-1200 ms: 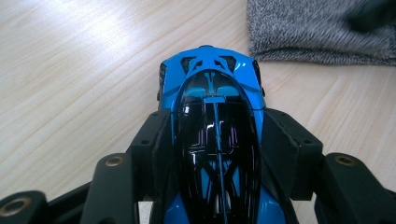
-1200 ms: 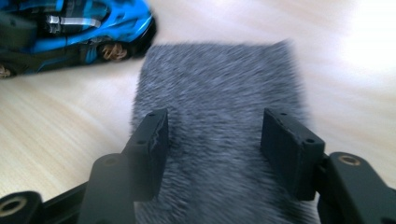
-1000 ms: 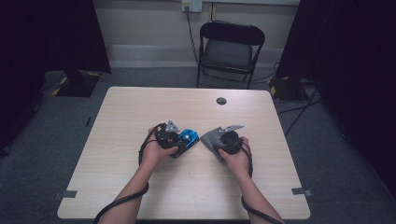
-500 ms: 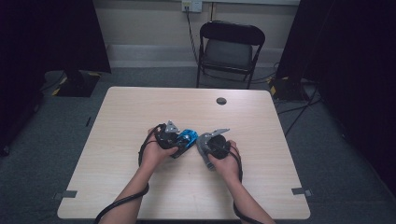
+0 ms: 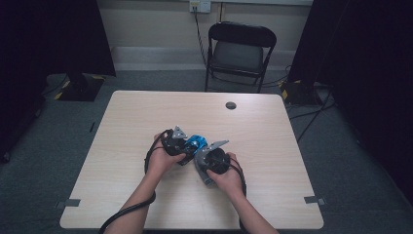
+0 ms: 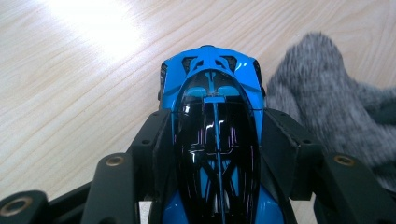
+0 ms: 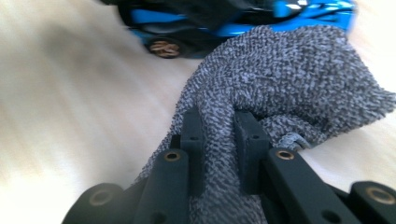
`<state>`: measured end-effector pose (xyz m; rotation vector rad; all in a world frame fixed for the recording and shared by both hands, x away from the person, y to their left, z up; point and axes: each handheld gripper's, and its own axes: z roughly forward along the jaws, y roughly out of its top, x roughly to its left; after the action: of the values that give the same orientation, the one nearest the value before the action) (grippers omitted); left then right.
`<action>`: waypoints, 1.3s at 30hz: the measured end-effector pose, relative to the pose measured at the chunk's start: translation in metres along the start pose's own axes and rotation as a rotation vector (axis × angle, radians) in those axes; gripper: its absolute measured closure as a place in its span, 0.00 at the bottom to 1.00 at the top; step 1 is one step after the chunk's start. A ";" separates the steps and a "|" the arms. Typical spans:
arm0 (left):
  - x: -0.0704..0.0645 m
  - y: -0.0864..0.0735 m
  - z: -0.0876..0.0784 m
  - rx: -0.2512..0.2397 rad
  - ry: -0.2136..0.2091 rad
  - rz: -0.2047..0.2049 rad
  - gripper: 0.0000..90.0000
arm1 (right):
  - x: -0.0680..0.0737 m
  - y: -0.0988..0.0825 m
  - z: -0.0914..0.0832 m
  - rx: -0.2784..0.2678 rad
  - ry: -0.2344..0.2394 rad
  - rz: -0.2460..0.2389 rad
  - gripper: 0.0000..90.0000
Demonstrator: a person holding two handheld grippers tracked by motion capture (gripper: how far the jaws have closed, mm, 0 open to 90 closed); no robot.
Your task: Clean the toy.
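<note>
A blue and black toy car (image 6: 212,116) rests on the light wooden table (image 5: 272,126). My left gripper (image 6: 215,135) is shut on the car, its pads pressed against both flanks. From the high view, the car (image 5: 197,143) sticks out to the right of the left gripper (image 5: 189,146). My right gripper (image 7: 218,135) is shut on a bunched grey knitted cloth (image 7: 280,79), which touches the side of the car (image 7: 233,18). In the left gripper view the cloth (image 6: 322,107) lies just right of the car. The right gripper (image 5: 202,158) sits just right of the car.
A small black round disc (image 5: 230,105) lies on the far part of the table. A black folding chair (image 5: 241,51) stands behind the table. Dark curtains hang on both sides. Each gripper trails a black cable toward the near table edge.
My right hand has moved left with the grey cloth, up against the car. The left hand and the car have stayed put.
</note>
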<state>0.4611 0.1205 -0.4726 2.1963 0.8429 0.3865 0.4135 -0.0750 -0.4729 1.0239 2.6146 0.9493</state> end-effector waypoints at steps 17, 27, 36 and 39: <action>0.000 0.001 0.000 0.003 0.009 -0.003 0.50 | 0.024 0.002 0.004 0.000 0.121 -0.022 0.85; -0.001 0.001 0.001 -0.006 0.005 -0.021 0.50 | 0.033 0.001 0.004 0.003 0.193 -0.037 0.85; 0.000 0.000 0.000 -0.001 0.005 -0.016 0.50 | 0.034 -0.004 0.001 0.006 0.255 -0.061 0.85; 0.000 0.000 0.001 -0.014 0.002 -0.025 0.50 | 0.031 -0.007 -0.004 0.002 0.254 -0.062 0.85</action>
<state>0.4610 0.1200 -0.4735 2.1708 0.8655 0.3819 0.3846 -0.0607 -0.4721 0.8666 2.8316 1.1295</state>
